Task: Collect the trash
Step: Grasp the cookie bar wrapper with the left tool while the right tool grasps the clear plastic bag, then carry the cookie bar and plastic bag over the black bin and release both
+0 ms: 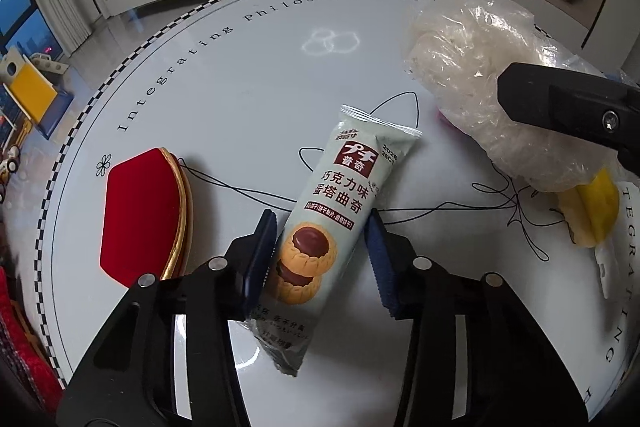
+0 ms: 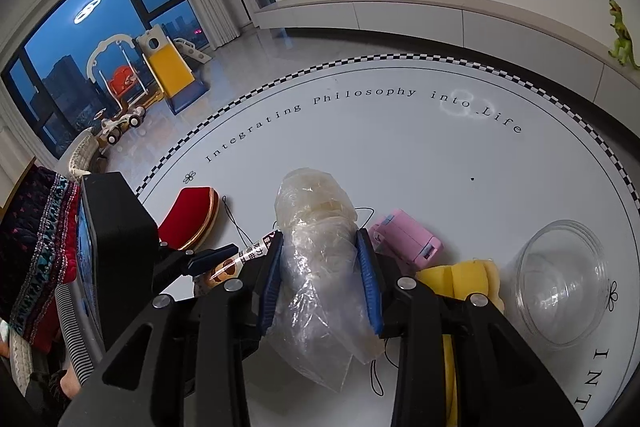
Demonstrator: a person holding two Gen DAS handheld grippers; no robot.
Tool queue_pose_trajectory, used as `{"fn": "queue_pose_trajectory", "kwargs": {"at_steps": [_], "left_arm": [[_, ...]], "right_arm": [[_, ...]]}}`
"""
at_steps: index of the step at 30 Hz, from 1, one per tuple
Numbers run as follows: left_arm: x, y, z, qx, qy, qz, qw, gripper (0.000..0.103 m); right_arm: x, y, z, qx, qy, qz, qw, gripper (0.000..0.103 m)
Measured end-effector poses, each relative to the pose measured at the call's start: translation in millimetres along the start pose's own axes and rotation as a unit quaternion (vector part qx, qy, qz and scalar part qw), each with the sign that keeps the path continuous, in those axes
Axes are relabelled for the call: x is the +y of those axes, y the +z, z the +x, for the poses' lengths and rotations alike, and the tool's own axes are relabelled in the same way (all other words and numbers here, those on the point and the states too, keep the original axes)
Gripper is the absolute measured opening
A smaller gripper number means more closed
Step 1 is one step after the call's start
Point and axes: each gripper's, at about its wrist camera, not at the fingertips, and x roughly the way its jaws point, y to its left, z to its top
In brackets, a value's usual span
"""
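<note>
A pale green cookie packet [image 1: 332,195] lies lengthwise on the white round table [image 1: 240,87]. My left gripper [image 1: 320,223] is shut on it, with the blue pads pressing both long sides near the printed tarts. A crumpled clear plastic bag [image 2: 316,267] sits between the blue pads of my right gripper [image 2: 320,239], which is shut on it and holds it off the table. In the left wrist view the same bag [image 1: 480,67] hangs at the upper right under a black finger [image 1: 560,103] of the right gripper. The packet's end [image 2: 248,255] shows beside the left gripper's fingertip [image 2: 212,257].
A red paddle [image 1: 140,215] lies left of the packet. A yellow sponge [image 2: 460,279] and a pink box [image 2: 408,239] lie right of the bag. Further right sits a clear plastic bowl [image 2: 560,287]. A person's patterned sleeve [image 2: 36,247] is at the left edge.
</note>
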Motion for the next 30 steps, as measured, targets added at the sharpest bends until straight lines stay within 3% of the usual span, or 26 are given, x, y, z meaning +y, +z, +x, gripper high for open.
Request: {"fn": "queue_pose_trajectory", "kwargs": {"at_steps": [4, 8, 15, 30], "left_arm": [[-3, -10, -6, -0.01, 0.015, -0.018, 0.9997, 0.035], [-2, -25, -18, -0.021, -0.002, -0.055, 0.9983, 0.031], [0, -62, -40, -0.027, -0.038, -0.113, 0.9925, 0.031], [2, -145, -100, -0.054, -0.02, -0.15, 0.987, 0.031]], "right_arm": [[-1, -7, -4, 0.002, 0.002, 0.004, 1.0, 0.037], [-1, -15, -8, 0.005, 0.007, 0.011, 1.0, 0.037], [11, -38, -24, 0.009, 0.02, 0.014, 1.0, 0.037], [77, -87, -59, 0.017, 0.051, -0.022, 0.998, 0.037]]}}
